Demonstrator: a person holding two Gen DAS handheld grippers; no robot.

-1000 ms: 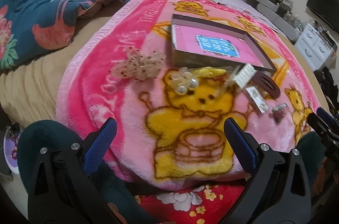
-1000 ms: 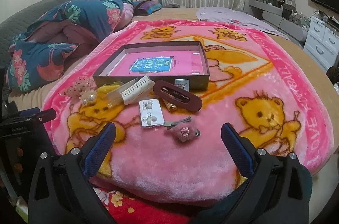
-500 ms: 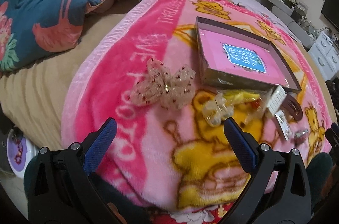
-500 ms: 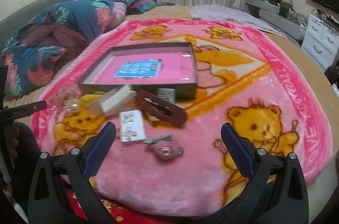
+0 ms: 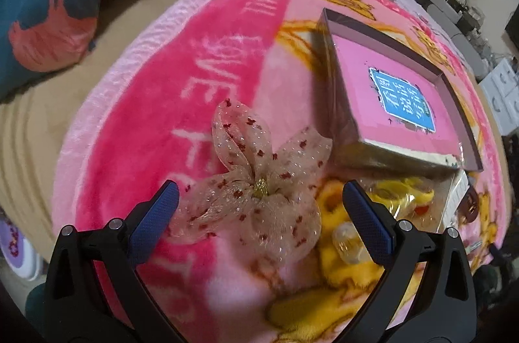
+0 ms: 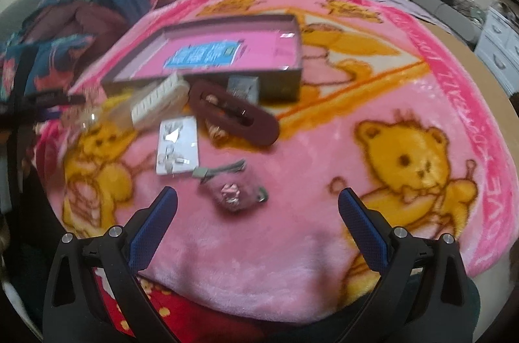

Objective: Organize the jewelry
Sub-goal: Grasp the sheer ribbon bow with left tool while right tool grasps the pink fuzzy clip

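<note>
Left gripper (image 5: 259,215) nearer one bow (image 5: 259,181)

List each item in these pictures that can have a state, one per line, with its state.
left gripper: open, fingers either side of the bow, not gripping.
right gripper: open, holding nothing.
sheer bow hair clip: lying on the blanket, outside the box.
box: open, no lid; no jewelry visible inside.
maroon hair clip: lying on the blanket, outside the box.
earring card: lying flat, outside the box.

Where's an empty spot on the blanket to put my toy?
Free: the blanket in front of the right gripper, and the bear patch right of the brown clip. Crowded: in front of the box, around the card and bow.
</note>
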